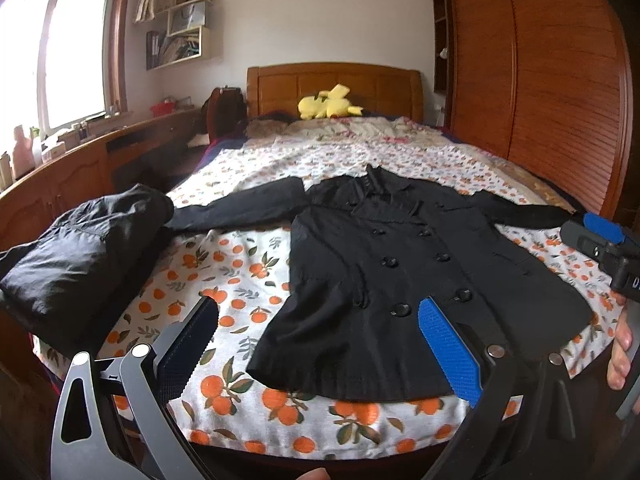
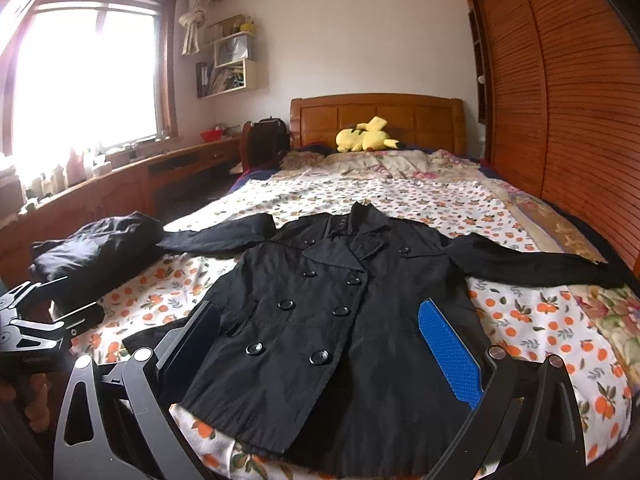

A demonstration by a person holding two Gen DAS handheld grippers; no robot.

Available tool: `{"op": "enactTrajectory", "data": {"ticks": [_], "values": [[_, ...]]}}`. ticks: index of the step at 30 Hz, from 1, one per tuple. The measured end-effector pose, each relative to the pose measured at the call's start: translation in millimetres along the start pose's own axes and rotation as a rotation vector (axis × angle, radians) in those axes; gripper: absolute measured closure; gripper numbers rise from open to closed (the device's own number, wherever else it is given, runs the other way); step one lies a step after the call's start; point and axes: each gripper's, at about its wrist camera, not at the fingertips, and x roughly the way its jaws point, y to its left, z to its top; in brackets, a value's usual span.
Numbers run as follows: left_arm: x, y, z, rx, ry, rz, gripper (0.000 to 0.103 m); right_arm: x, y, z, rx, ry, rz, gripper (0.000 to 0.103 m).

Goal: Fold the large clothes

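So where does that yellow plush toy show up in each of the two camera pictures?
Left wrist view: the yellow plush toy lies upper centre, at the head of the bed.
Right wrist view: upper centre, slightly right.
Shared landmark: the wooden headboard right behind it.

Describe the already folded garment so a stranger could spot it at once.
Start at the bed with the orange-print sheet. A black double-breasted coat lies spread flat on it. The folded garment is the compact black bundle by the coat's outstretched sleeve, toward the window side.

black gripper (image 1: pixel 316 336), blue ridged fingers (image 1: pixel 448 344)
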Motion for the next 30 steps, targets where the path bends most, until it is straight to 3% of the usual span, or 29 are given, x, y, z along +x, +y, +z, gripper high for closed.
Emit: {"op": "enactTrajectory", "data": {"ticks": [15,25,30], "values": [[86,30,2,0.019,0.143,0.013,0.002,103,11,11,-0.067,0.050,0.073,0.007],[135,65,25,-0.017,0.182,0.003,0.002,163,39,20,-0.118,0.080,0.163,0.007],[158,84,42,-0.039,0.147,0.034,0.002,194,49,20,-0.134,0.104,0.193,0.007]]}}
